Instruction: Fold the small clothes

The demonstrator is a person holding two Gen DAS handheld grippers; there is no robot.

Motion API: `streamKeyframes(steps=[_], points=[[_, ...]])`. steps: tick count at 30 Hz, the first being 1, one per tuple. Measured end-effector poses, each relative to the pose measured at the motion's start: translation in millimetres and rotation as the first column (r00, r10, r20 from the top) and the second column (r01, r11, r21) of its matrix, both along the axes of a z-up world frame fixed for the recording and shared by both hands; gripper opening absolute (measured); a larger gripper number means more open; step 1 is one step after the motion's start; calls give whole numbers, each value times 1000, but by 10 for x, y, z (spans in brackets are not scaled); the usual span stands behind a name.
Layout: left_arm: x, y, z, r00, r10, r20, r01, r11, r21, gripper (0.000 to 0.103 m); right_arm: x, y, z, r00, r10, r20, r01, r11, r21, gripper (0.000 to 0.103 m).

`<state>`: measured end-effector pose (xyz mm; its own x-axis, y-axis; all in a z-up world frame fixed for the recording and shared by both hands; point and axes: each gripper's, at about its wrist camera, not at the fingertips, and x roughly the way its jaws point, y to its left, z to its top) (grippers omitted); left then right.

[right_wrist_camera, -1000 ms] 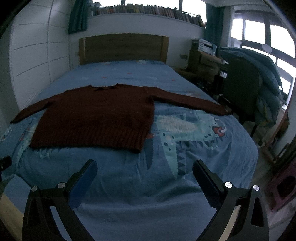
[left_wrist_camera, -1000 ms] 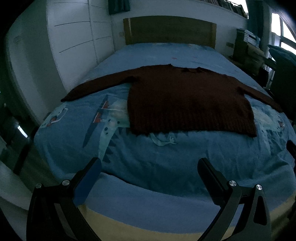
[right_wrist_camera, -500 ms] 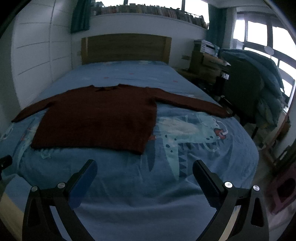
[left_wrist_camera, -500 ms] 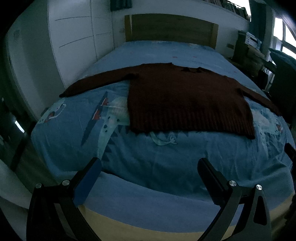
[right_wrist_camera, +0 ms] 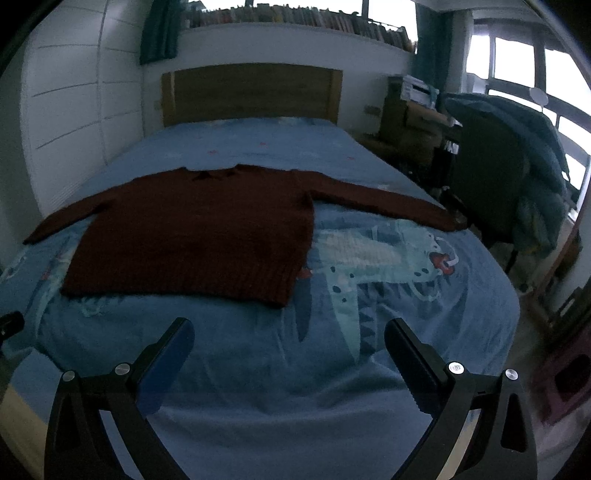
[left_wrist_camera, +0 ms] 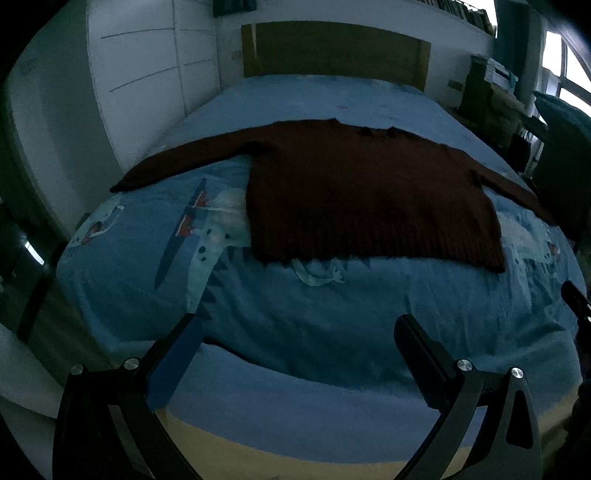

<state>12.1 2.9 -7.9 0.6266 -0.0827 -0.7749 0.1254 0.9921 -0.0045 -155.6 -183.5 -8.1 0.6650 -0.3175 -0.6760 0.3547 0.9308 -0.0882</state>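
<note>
Blue bedding printed with pale cartoon dinosaurs covered the bed (right_wrist_camera: 258, 369), which ran back to a wooden headboard (right_wrist_camera: 251, 94) against a white wall. White cupboards (left_wrist_camera: 140, 85) stood along one side. On the other side were a dark chair (right_wrist_camera: 487, 177) draped with a blue quilt, a cluttered desk, and bright windows. A shelf of books (right_wrist_camera: 295, 22) ran above the headboard.

A sweater (right_wrist_camera: 199, 236) lay flat across the middle of the bed, well beyond both tools. The left gripper (left_wrist_camera: 299, 328) hovered over the foot of the bed with its jaws spread wide and nothing between them; the sweater's hem sat ahead of it, slightly to the right. The right gripper (right_wrist_camera: 288, 332) was likewise released and empty, with the sweater ahead and to its left.

The sweater (left_wrist_camera: 362, 199) was dark maroon, ribbed knit, neck toward the headboard. Both sleeves stretched straight out to the sides, one reaching the bed's edge near the chair, and the body looked smooth and unfolded.
</note>
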Motion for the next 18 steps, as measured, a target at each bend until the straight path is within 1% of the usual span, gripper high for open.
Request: streamKeyframes(steps=[4, 8, 13, 18], points=[[23, -20, 2, 1000, -2, -7, 2, 1000, -1, 102, 16, -50, -33, 1000, -7, -8, 7, 1000, 14, 103], [56, -19, -5, 1000, 5, -15, -6, 1000, -19, 102, 49, -75, -57, 1000, -10, -19, 10, 1000, 1, 103], [97, -22, -45, 999, 27, -41, -27, 1000, -5, 102, 39, -115, -95, 1000, -6, -22, 6, 1000, 20, 103], [166, 20, -72, 996, 57, -64, -56, 998, 16, 102, 60, -241, -116, 999, -25, -26, 27, 998, 53, 103]])
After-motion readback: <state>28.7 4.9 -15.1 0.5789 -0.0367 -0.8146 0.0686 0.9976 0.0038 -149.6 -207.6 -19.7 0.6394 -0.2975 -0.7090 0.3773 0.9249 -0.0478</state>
